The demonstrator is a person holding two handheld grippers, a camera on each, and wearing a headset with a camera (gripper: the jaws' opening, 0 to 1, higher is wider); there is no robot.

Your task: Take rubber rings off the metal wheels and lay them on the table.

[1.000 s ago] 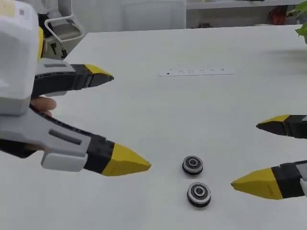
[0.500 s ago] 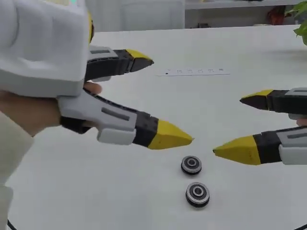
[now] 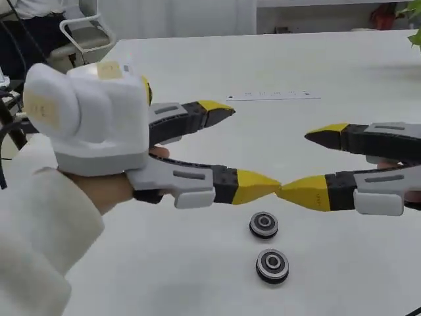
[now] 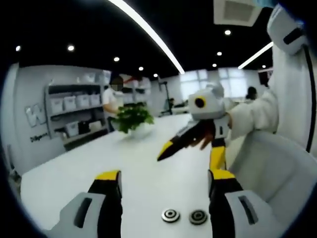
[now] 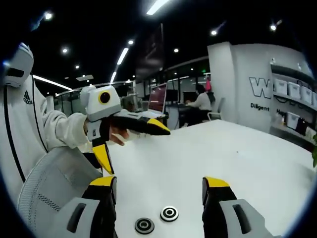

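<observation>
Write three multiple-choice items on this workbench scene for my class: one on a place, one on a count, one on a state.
1. Where do the small round metal wheels with black rubber rings lie? A. on the white table B. on a shelf C. in a box
2. How many such wheels are there? A. one B. two C. four
3. How do the jaws of the yellow-tipped left gripper stand? A. shut on a wheel B. shut, empty C. open, empty
Key: 1 A, both rest on the tabletop; 2 B, two show in each view; 3 C, its tips stand wide apart, holding nothing.
</observation>
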